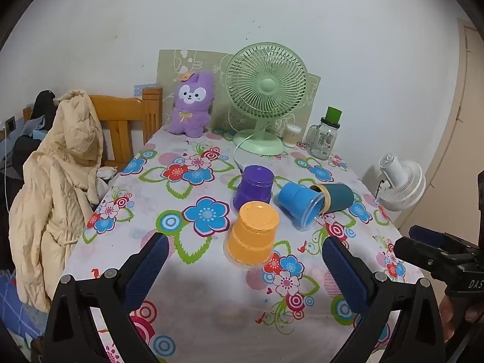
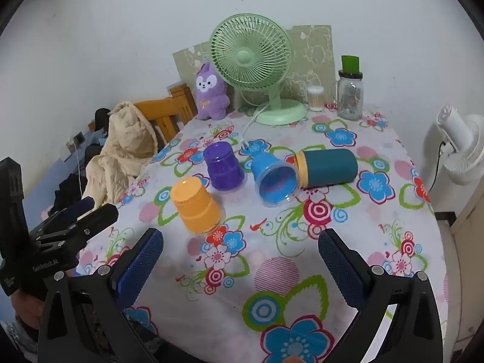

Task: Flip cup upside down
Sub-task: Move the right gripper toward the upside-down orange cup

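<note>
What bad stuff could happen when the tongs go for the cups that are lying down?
The blue cup lies on its side touching the teal cup, so nudging one might roll the other. The purple cup and orange cup stand close by, already upside down, and an open right tongs reaching past could knock them. The green fan's cord trails near the cups and might snag.

Ahead of each tool, the bench (image 2: 378,242) wears a smooth printed floral cloth. The orange cup (image 2: 196,208), purple cup (image 2: 224,168) and blue cup (image 2: 273,180) look like glossy, partly clear plastic; the teal cup (image 2: 329,168) beyond is matt. The left tool (image 1: 243,260) and right tool (image 2: 240,252) have matt black plastic frames, metal screws and rough blue pads (image 2: 140,267). Farther off: glass jar (image 2: 350,95), plush toy (image 2: 210,93), wooden chair (image 1: 127,124).
</note>
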A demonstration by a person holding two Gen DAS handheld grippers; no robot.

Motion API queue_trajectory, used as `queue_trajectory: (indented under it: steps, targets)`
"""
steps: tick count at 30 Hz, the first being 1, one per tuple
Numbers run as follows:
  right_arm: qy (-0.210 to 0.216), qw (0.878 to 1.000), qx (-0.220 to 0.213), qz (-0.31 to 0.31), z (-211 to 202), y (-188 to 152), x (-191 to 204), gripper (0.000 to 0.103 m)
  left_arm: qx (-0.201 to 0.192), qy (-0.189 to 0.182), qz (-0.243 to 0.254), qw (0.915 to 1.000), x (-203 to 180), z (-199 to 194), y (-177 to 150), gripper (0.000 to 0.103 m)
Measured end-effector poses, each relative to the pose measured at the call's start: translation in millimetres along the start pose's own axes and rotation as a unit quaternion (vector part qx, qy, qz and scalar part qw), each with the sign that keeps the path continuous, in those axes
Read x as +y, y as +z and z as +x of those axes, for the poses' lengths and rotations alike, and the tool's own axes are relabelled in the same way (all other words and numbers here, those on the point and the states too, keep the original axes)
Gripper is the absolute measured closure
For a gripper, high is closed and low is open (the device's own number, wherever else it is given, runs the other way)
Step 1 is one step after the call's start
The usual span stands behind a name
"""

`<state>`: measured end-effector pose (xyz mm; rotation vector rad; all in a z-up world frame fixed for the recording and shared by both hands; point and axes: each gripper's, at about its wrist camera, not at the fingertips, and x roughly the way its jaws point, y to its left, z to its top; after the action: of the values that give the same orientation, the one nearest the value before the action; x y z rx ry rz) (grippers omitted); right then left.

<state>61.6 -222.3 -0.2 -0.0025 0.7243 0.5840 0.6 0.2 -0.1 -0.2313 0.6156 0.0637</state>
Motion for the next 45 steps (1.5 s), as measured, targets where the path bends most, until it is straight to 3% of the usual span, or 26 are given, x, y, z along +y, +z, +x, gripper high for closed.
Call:
queue_trajectory:
  steps: [2,45]
  targets:
    - [0.003,0.999,0.029,0.018,3,3,0,0.0,-0.004,0.001,0.0,1.0,0,0,0,0.001]
    - [-0.012,0.999,0.051,-0.002,25,-1,1,0.0,0.017,0.003,-0.007,0.9998,7,14,-9,0.0]
